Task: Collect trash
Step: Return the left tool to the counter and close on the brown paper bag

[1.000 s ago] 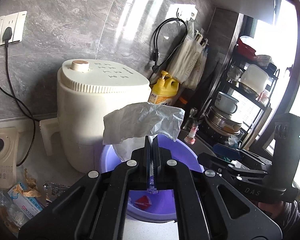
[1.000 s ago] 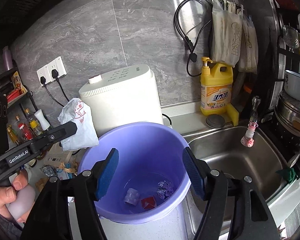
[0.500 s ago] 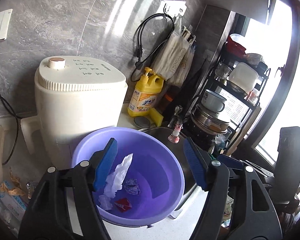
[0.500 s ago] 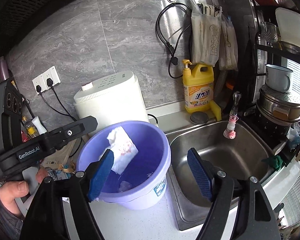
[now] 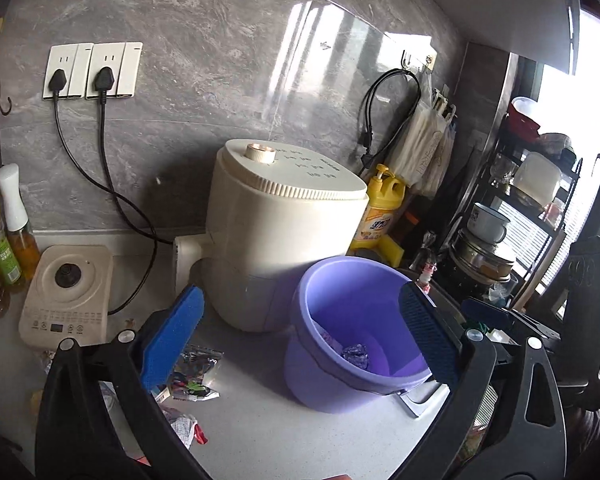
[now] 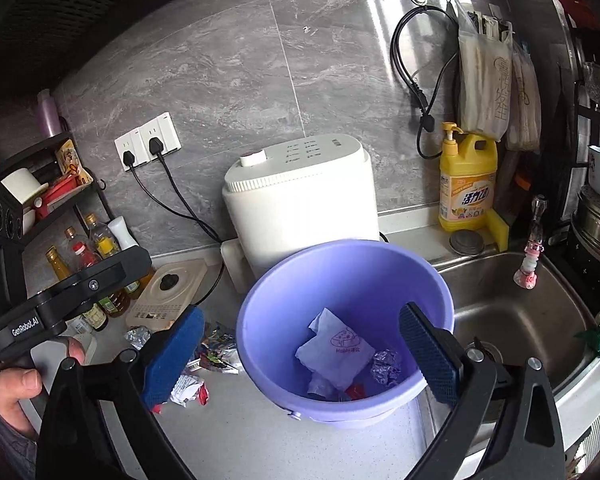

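A purple bucket [image 6: 340, 280] stands on the grey counter beside the sink; it also shows in the left wrist view [image 5: 312, 376]. Inside lie a white paper napkin [image 6: 332, 348], a foil ball [image 6: 386, 366] and a red scrap [image 6: 354, 390]. Loose wrappers [image 6: 216, 350] and a crumpled white-red wrapper [image 6: 188, 390] lie on the counter left of the bucket; wrappers also show in the left wrist view [image 5: 194, 368]. My left gripper [image 5: 300, 344] is open and empty, above the counter left of the bucket. My right gripper [image 6: 300, 356] is open and empty, over the bucket's front.
A cream appliance [image 6: 300, 200] stands behind the bucket. A yellow detergent bottle [image 6: 466, 184] and steel sink [image 6: 520, 312] are at the right. Oil bottles [image 6: 88, 264] and a flat beige device [image 6: 168, 292] are at the left. Cords hang from wall sockets [image 5: 92, 70].
My left gripper opened and dropped the white napkin into the bucket, then drew back to the left. My right gripper stayed open and shifted back toward the bucket.
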Tool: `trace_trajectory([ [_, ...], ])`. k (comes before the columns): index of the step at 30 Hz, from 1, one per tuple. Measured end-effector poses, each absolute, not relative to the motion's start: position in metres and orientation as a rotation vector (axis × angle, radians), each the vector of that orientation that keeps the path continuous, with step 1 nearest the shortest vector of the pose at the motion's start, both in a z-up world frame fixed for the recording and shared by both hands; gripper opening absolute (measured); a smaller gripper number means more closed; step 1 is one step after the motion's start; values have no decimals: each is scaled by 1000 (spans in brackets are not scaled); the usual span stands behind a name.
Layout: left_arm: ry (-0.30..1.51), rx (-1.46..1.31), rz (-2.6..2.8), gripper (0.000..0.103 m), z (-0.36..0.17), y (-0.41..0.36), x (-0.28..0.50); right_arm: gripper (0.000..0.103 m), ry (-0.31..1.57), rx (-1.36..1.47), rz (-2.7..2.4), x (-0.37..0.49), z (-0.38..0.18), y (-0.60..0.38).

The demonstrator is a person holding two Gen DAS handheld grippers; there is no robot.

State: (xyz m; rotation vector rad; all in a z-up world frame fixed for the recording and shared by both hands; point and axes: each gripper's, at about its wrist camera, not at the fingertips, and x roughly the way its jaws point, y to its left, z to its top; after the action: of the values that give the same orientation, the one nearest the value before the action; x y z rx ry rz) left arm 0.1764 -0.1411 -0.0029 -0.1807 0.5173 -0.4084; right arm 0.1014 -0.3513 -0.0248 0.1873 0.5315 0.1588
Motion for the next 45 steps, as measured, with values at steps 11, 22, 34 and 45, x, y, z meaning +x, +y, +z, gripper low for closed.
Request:
trace_trajectory([
  [11, 499, -215, -174, 97, -7, -51, 138, 95, 543, 106, 376, 120, -24, -265],
  [22, 521, -282, -7, 97, -31, 16, 107, 95, 614, 23, 547, 129, -39, -190],
  [34, 617, -338, 49, 97, -73, 59, 88, 93, 708, -13, 581, 138, -73, -147],
  [45, 785, -347, 22, 76, -131, 69, 109, 77, 857, -8, 527, 151, -127, -149],
])
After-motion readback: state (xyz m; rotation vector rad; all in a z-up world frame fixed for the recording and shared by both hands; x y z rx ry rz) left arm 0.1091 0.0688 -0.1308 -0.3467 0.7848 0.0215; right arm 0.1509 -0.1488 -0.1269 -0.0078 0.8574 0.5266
